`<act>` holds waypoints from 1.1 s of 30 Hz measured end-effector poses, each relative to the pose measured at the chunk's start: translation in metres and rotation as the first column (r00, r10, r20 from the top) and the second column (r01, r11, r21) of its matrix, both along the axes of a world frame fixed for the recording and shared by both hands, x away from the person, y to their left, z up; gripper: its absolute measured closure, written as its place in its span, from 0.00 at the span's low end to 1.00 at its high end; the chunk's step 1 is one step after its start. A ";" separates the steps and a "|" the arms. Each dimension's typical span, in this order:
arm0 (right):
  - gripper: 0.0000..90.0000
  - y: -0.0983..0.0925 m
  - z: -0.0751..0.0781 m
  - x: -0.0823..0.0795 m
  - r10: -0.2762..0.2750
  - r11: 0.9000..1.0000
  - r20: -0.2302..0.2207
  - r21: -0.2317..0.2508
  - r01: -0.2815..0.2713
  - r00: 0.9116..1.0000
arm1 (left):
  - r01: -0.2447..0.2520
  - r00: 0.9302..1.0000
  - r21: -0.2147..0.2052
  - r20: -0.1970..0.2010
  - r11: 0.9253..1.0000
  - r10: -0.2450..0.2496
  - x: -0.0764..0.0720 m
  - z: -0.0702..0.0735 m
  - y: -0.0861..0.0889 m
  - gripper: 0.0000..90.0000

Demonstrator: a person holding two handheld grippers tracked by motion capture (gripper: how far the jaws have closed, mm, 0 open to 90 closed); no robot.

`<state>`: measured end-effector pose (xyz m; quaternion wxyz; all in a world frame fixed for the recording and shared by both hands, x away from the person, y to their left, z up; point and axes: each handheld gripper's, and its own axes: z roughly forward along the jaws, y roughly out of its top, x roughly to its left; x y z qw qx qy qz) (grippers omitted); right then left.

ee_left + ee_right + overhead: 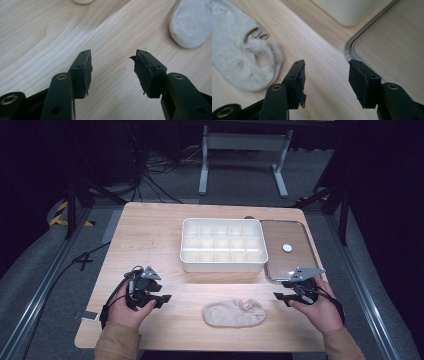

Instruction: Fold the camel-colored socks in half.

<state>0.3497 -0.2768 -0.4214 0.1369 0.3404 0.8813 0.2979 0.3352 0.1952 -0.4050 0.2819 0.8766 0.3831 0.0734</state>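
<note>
A beige sock (234,313) lies flat on the wooden table near the front edge, between my two hands. In the left gripper view its toe end (192,22) shows at the upper right, and in the right gripper view its cuff end (242,55) lies at the left. My left gripper (163,300) stands open to the left of the sock, nothing between its jaws (113,71). My right gripper (279,296) stands open to the right of the sock, over bare wood (327,80).
A white divided organiser box (222,244) sits mid-table behind the sock. Beside it on the right lies a clear lid (288,251) with a white knob. The lid's rim (352,42) is close to my right gripper. The table's front edge runs just below the sock.
</note>
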 end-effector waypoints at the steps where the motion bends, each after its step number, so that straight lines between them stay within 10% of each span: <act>1: 0.55 0.000 0.000 0.000 -0.001 1.000 -0.020 0.009 0.001 1.000 | 0.000 1.000 0.000 0.000 1.000 0.000 0.000 0.000 0.000 0.54; 33: 0.78 0.022 0.006 -0.013 0.135 0.989 -0.061 0.077 -0.130 0.989 | 0.129 0.992 -0.008 -0.006 0.992 -0.129 -0.011 0.020 -0.031 0.53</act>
